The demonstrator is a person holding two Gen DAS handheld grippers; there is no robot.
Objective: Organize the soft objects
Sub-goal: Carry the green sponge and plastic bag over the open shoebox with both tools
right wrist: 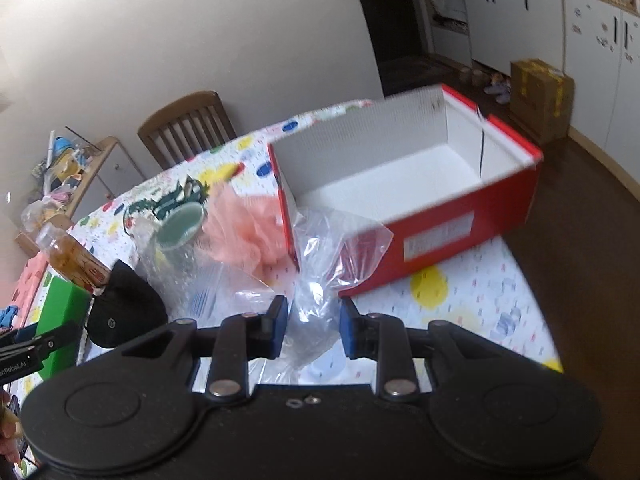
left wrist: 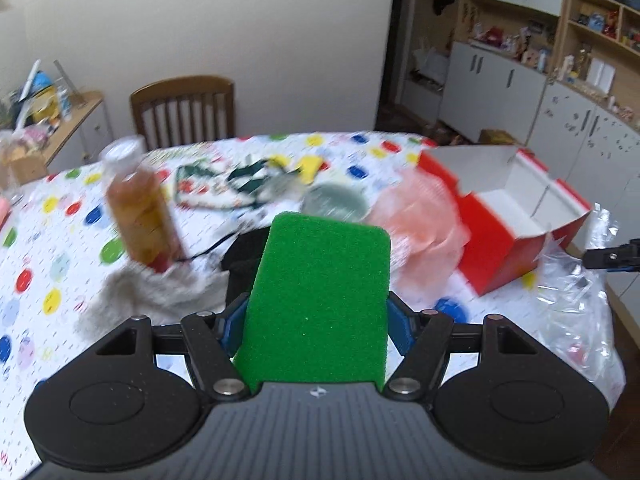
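From the left wrist camera, the left gripper (left wrist: 318, 316) has its jaws clamped on a green sponge (left wrist: 320, 300), which stands up between the blue pads and fills the middle of the view. Beyond it, at about one o'clock, a pink mesh pouf (left wrist: 420, 220) lies on the spotted tablecloth (left wrist: 52, 264), touching the near left wall of an open red box (left wrist: 516, 216) at two o'clock — its white inside shows nothing in it. At ten o'clock a bottle of amber liquid (left wrist: 140, 208) stands tilted in the frame, with a grey cloth (left wrist: 160, 296) at its foot and a black object (left wrist: 244, 256) just behind the sponge. A wooden chair (left wrist: 184, 112) stands at eleven o'clock past the table edge. From the right wrist camera, the right gripper (right wrist: 314, 328) has its jaws set narrow with a crumpled clear plastic bag (right wrist: 316, 276) between them; whether the pads pinch it I cannot tell. The red box (right wrist: 440, 236) lies at one o'clock, the pink pouf (right wrist: 248, 228) at eleven o'clock against its corner, and the green sponge (right wrist: 64, 312) at nine o'clock, at the frame's left edge.
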